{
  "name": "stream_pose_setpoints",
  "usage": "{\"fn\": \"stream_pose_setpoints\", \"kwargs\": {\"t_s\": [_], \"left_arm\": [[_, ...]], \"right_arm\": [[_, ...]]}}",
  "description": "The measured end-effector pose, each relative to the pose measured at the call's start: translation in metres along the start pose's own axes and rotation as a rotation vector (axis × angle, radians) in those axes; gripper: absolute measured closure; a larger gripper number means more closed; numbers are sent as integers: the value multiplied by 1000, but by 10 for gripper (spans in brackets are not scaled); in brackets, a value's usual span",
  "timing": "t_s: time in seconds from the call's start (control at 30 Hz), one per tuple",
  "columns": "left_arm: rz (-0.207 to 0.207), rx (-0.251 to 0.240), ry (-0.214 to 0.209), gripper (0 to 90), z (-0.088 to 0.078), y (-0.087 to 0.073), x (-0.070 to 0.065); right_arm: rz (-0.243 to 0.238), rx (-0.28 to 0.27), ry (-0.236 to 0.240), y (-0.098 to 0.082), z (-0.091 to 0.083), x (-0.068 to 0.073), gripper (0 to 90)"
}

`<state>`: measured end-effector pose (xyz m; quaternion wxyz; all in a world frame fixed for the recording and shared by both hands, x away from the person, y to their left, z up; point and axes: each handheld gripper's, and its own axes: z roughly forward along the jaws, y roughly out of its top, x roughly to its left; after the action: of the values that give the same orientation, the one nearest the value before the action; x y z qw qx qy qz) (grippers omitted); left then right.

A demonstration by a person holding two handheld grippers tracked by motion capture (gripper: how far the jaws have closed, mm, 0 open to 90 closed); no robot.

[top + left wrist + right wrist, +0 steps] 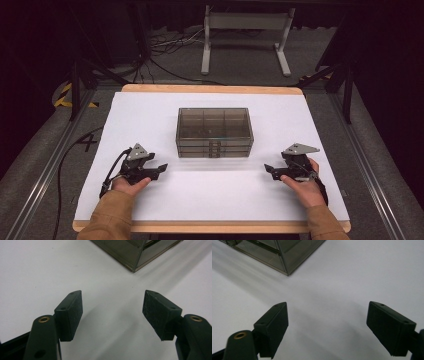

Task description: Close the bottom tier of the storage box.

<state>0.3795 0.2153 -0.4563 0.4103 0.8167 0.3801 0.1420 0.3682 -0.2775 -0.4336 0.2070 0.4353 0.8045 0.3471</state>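
Note:
A smoky transparent plastic box [214, 132] with stacked drawers stands in the middle of the white table [165, 200]. My left gripper [159, 169] rests on the table at the box's front left, open, nothing between its jaws. My right gripper [269, 170] rests at the box's front right, also open and empty. In the left gripper view a corner of the box [136, 252] lies beyond the spread gripper [112, 306]. In the right gripper view a box [279, 255] corner sits at the upper left, past that gripper [327, 317].
The white sheet covers a wooden tabletop [210, 89]. Grey floor, cables [160, 47] and a white stand's legs [245, 45] lie beyond the far edge. Metal rails [40, 180] run along both sides of the table.

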Motion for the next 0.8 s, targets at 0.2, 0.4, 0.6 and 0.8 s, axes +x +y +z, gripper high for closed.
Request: {"fn": "stream_pose_setpoints", "kwargs": {"t_s": [0.2, 0.4, 0.6, 0.8], "left_arm": [[-1, -2, -2, 334, 0, 0, 0], [-1, -3, -3, 334, 0, 0, 0], [0, -3, -3, 334, 0, 0, 0], [1, -5, -3, 334, 0, 0, 0]], "right_arm": [[-3, 17, 0, -5, 5, 2, 185], [-8, 31, -9, -9, 8, 6, 189], [-7, 24, -8, -10, 8, 9, 186], [-1, 10, -14, -12, 9, 9, 176]]}}
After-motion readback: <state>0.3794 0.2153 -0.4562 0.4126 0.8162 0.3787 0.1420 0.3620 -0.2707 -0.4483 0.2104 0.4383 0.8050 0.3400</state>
